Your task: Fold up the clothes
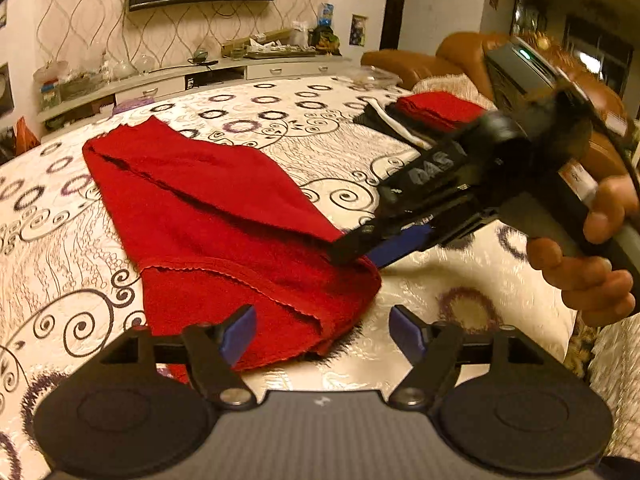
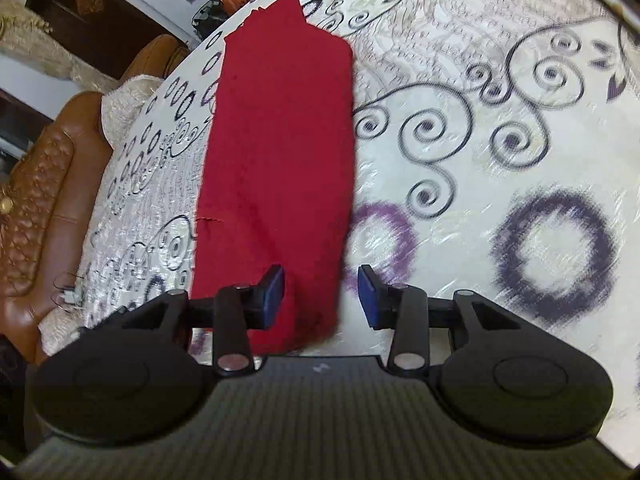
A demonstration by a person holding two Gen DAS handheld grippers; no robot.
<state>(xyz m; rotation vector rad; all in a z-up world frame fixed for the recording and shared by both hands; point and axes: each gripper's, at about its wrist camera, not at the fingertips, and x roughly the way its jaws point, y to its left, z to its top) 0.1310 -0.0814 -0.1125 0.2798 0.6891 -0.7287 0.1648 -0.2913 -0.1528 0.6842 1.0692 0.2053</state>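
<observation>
A red garment [image 1: 224,216] lies folded lengthwise on the patterned bedspread [image 1: 328,136]. My left gripper [image 1: 322,334] is open just above its near end. My right gripper [image 1: 352,246] comes in from the right and its fingers rest at the garment's right edge. In the right wrist view the right gripper [image 2: 320,298] is open, with the garment [image 2: 280,152] running away from it as a long strip and its near end between the blue pads [image 2: 274,288].
A folded red cloth [image 1: 440,110] and a black-and-white garment [image 1: 390,124] lie at the bed's far right. A brown leather sofa [image 1: 460,56] stands beyond. A cluttered TV cabinet [image 1: 192,76] lines the far wall.
</observation>
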